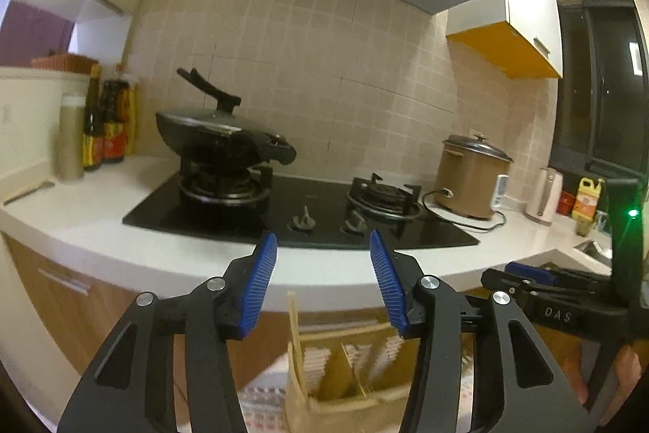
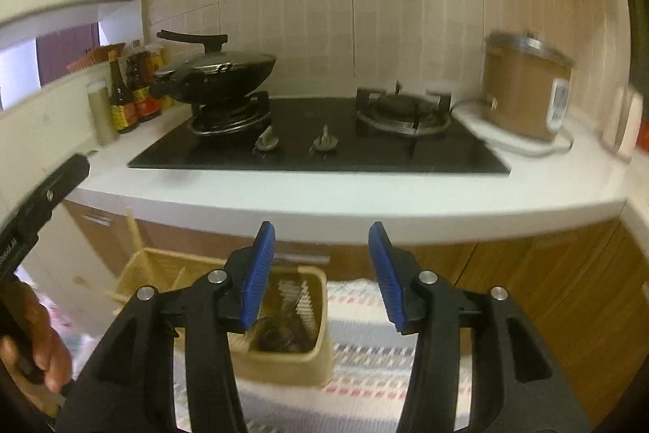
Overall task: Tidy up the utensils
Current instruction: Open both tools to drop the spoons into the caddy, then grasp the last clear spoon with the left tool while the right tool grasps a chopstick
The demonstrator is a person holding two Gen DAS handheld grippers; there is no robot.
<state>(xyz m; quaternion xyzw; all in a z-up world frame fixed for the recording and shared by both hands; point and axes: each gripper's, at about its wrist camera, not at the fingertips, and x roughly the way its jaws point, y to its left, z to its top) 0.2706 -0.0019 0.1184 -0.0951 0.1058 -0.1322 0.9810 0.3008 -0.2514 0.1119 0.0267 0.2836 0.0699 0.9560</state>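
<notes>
Holding both tools in front of the stove, you have each hand-held gripper with its blue pads apart and nothing between them: the left hand-held gripper [image 1: 323, 281] and the right hand-held gripper [image 2: 321, 272] both hang in the air before the edge of the white bench [image 2: 324, 189].

Below the bench edge, low in both views, stands a beige utensil basket [image 2: 284, 356] with dividers, on a striped cloth [image 2: 365, 343]. Dark things lie in its near compartment, but they are too blurred to name. A thin wooden stick [image 1: 294, 335] rises upright from the basket in the left view.

On the bench lies a black glass stove [image 2: 308, 132] with two burners and two knobs. A black wok [image 2: 219, 78] with a lid sits on the left burner; the right burner [image 2: 401, 110] is bare. Left of the wok stand several sauce bottles [image 2: 130, 96], close together. Right of the stove is a brown rice cooker [image 2: 523, 92], its cord lying on the bench. Your left hand [image 2: 36, 343] shows at the left edge of the right view.
</notes>
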